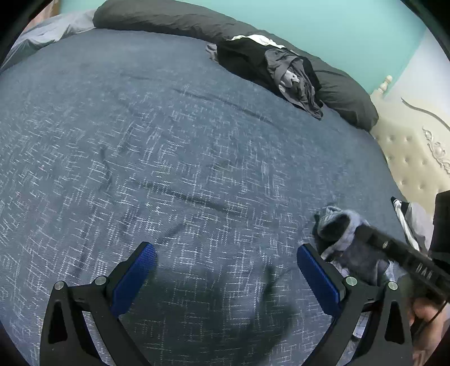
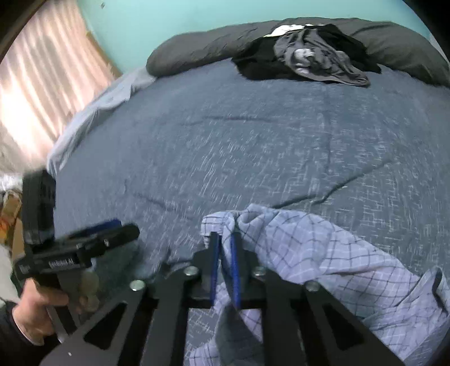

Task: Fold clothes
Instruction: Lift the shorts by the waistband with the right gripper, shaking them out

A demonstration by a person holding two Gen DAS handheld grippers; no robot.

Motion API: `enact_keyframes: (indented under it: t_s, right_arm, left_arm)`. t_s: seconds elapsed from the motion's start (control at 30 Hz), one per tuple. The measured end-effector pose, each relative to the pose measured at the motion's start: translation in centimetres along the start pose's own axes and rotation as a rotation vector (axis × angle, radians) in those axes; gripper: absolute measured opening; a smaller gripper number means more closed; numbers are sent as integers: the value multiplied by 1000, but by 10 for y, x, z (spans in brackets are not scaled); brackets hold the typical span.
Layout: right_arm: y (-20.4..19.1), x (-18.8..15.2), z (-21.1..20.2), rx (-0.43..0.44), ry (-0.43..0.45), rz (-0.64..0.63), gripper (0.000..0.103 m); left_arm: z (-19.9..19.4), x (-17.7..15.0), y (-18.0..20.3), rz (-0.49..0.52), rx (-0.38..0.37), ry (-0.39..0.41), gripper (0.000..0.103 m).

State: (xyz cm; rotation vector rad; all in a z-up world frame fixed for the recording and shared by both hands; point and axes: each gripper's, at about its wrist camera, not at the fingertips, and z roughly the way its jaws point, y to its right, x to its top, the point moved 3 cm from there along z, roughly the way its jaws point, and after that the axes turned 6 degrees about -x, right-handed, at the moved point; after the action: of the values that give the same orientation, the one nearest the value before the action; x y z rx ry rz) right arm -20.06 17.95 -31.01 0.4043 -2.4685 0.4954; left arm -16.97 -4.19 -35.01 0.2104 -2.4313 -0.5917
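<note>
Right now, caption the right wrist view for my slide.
Right gripper pinching a checked shirt above the blue bedspread.

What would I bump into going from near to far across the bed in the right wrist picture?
Right gripper shut on the checked shirt → bare blue bedspread → pile of dark clothes → long dark grey pillow → turquoise wall.

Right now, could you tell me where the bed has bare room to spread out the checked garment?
The blue bedspread lies bare across its middle, between the open left tool and the dark pillow. It is crowded at the far side, where the clothes pile sits against the pillow, and near the right tool, shut on the checked garment.
</note>
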Motion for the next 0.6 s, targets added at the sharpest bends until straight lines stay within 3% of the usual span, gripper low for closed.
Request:
enact_keyframes:
  t_s: [0.23,0.33,0.6]
  right_arm:
    - [44,17,-45,68,184,208,2]
    - [65,20,-64,60,250,269,2]
    - [117,10,-91,14,306,362,2]
  left_arm:
    - [15,-1,33,44,-77,-33,103]
    - [23,-2,55,86,-111,-39,103]
    - [47,-2,102,137,-186,-54,103]
